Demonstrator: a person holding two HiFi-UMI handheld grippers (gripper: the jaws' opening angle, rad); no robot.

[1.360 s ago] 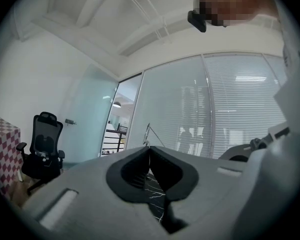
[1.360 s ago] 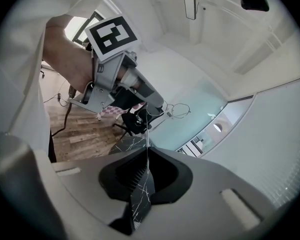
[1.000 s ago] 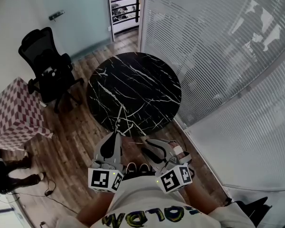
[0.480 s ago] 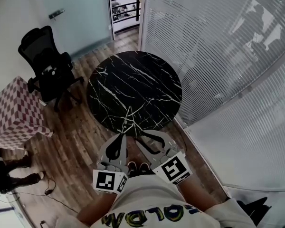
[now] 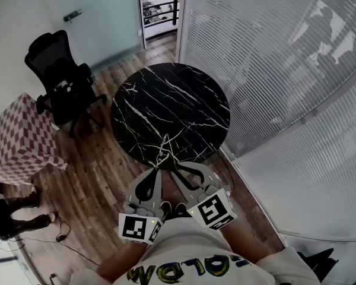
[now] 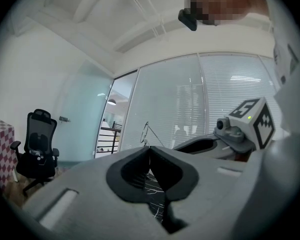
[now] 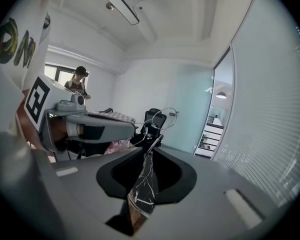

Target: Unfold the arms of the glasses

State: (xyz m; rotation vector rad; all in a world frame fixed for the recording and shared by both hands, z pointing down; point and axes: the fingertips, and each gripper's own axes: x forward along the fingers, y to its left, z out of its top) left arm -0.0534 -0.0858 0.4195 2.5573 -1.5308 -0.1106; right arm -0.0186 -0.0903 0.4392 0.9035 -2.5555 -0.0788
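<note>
Now | glasses (image 7: 152, 135): 1 | left hand-held gripper (image 6: 150, 148) clamps them | right hand-held gripper (image 7: 151, 148) closing round them | table (image 5: 172, 100): 1

Held side by side, both grippers' tips converged. The left gripper (image 5: 156, 170) had its jaws clamped together on the glasses (image 5: 164, 153). The right gripper (image 5: 177, 170), rolled sideways, was closing, narrowly gapped around their arm.
</note>
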